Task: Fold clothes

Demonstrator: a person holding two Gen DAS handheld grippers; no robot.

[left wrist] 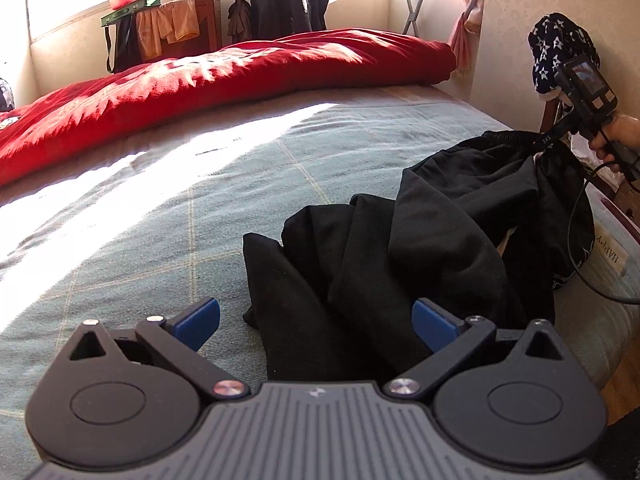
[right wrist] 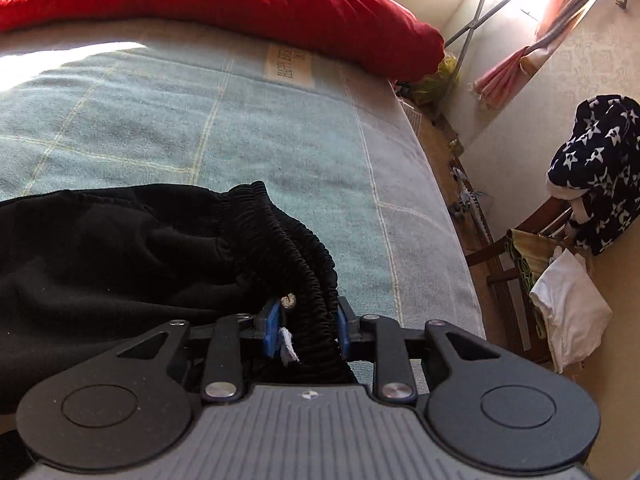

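Right tongs pinching the waistband, left tongs spread wide over the legs

The right tongs [right wrist: 306, 330] are clamped on the gathered elastic waistband of the black trousers [left wrist: 400, 248], holding that end up off the bed [left wrist: 160, 208] near its right edge; the left tongs [left wrist: 316, 320] gape open just above the crumpled leg end, gripping nothing. Fabric looks light, floppy and a bit slick, so I'd guess the thick elastic band and the leg hems are the safest spots to grab. Red duvet [left wrist: 200, 76] sits along the far edge.
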